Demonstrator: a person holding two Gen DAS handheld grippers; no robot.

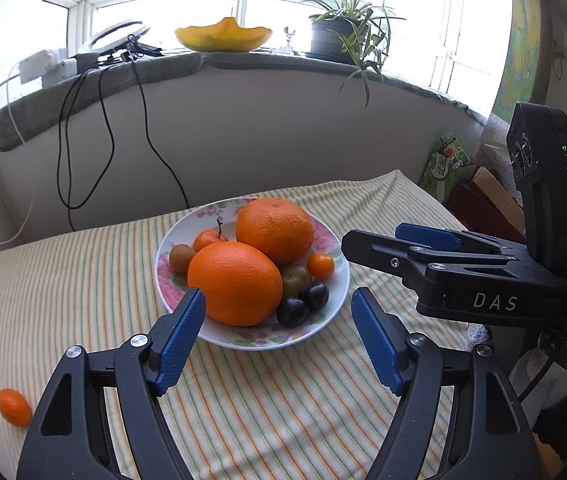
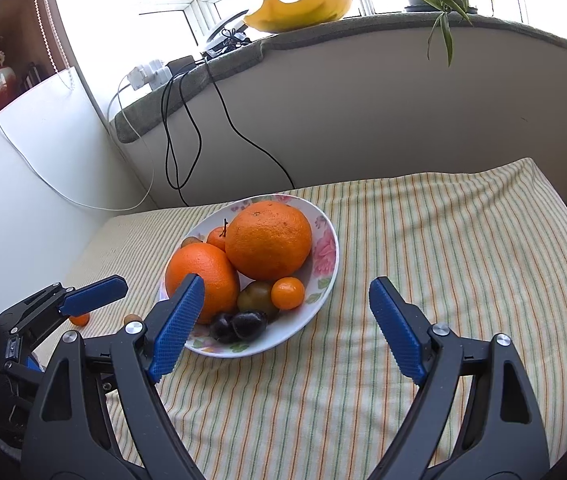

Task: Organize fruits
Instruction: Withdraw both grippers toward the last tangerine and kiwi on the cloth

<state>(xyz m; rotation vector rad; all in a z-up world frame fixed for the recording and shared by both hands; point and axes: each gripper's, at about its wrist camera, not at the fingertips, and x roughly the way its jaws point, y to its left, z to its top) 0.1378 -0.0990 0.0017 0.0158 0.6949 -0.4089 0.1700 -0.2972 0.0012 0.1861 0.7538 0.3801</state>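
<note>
Both our left gripper (image 1: pixel 278 316) and right gripper (image 2: pixel 286 306) stand wide open and empty before the plate (image 1: pixel 335 304) of fruit on the striped cloth (image 1: pixel 83 280). We judge the stray kumquat (image 1: pixel 13 407) on the cloth light, smooth and prone to roll, so we should pinch it gently across its middle.

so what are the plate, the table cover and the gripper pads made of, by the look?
Plate: likely glazed ceramic; glossy white with a printed floral rim.
Table cover: woven cloth, matte, striped, with soft folds at the far edge.
Left gripper pads: blue, finely ribbed, looks like rubber or plastic, can't tell which; arms are matte black plastic.
</note>
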